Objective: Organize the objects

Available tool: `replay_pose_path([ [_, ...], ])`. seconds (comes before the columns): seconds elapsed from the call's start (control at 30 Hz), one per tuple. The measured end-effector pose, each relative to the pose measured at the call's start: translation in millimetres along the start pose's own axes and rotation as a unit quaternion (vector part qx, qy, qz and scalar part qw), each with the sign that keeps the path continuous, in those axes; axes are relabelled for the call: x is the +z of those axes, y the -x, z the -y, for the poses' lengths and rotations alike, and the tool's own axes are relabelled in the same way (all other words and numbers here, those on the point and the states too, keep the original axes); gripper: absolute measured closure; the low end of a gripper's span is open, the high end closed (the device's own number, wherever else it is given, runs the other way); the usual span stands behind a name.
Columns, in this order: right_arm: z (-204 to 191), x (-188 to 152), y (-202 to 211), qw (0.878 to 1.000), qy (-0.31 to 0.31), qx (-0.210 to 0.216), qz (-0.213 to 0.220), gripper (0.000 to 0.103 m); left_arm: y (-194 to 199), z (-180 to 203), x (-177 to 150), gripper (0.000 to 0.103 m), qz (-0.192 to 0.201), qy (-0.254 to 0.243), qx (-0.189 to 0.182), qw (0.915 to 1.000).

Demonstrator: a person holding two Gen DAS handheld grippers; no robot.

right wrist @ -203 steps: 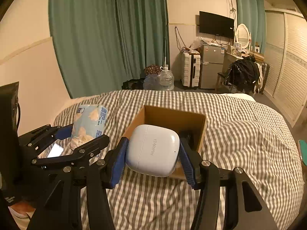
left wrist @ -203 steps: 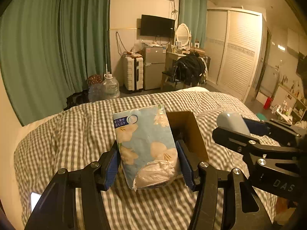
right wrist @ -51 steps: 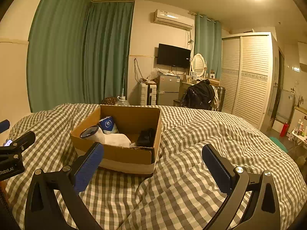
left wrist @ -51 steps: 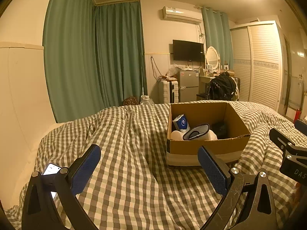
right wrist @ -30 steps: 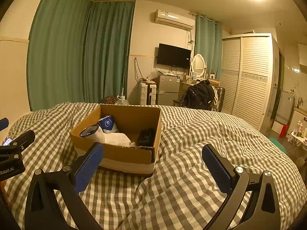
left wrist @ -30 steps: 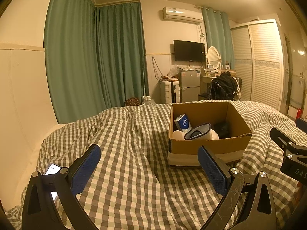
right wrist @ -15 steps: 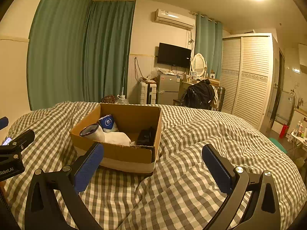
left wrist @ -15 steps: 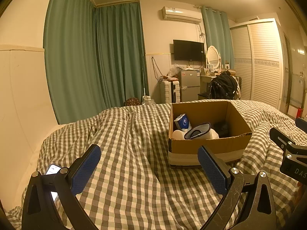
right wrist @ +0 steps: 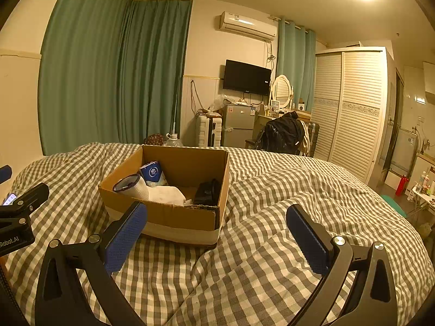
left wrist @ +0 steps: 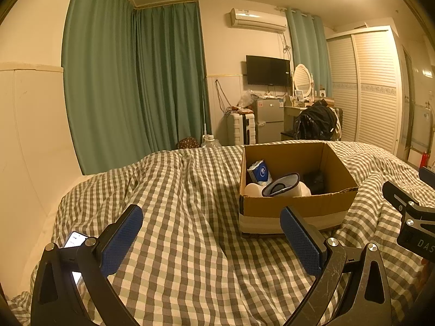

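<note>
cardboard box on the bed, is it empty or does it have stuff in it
Not empty. The open-topped cardboard box holds a blue tissue pack, a white sock and a dark item. Both grippers are open and hold nothing.

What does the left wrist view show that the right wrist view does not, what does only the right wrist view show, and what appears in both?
Only the left wrist view shows most of the lit phone lying on the checked bedcover; the right wrist view catches just a sliver of it. Only the right wrist view shows the small table of bottles at the far right. Both show the cardboard box with the blue tissue pack, the white rolled item with a dark rim and a dark object inside, and both the left gripper and right gripper open and empty.
</note>
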State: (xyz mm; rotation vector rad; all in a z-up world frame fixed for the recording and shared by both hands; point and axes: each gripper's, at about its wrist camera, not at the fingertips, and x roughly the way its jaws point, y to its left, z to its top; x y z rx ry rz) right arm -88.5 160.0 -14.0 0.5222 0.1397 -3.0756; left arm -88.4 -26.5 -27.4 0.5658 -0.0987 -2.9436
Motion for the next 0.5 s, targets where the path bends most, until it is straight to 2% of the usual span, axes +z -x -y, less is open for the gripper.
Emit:
replay_pose_path([
  [0.5, 0.5, -0.9, 0.1, 1.0, 0.001, 0.0, -0.001, 0.0, 2.2, 2.7, -0.6, 0.0, 0.008, -0.003, 0.0, 1.0],
])
